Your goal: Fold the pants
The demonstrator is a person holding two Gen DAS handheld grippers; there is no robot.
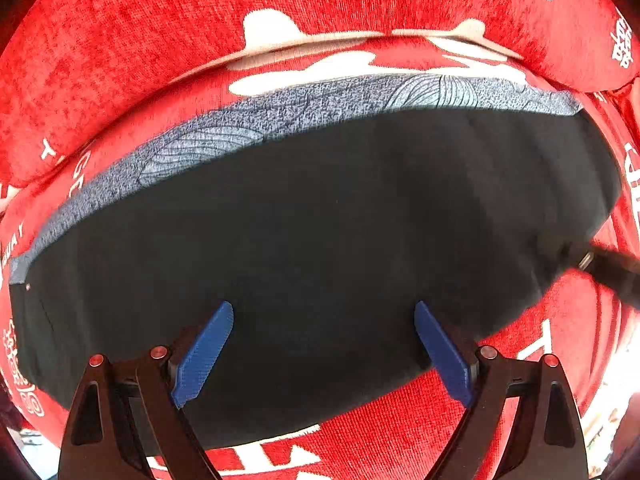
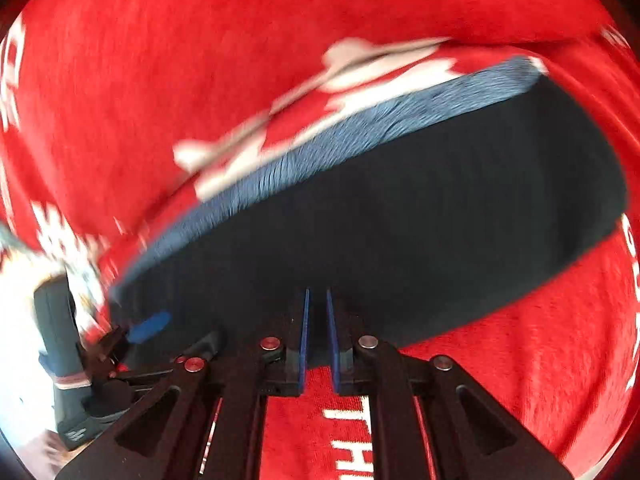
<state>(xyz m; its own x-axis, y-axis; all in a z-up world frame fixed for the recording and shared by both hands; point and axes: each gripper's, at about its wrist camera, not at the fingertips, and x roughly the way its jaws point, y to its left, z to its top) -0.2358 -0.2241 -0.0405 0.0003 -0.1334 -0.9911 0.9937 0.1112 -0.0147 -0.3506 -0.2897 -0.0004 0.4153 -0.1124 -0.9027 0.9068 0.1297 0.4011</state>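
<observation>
Pants (image 1: 320, 220) lie flat, folded into a dark slab on the red printed cover (image 1: 120, 40), grey-blue patterned waistband (image 1: 248, 120) along the far edge. Left tongs (image 1: 324, 354) spread wide over the near edge, holding nothing. Right tongs (image 2: 317, 336) nearly together at the near edge; can't tell if pinching cloth. White lettering "TH" (image 2: 352, 440) readable.

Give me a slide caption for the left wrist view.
Open left gripper poised over folded dark pants on a red cover.
</observation>
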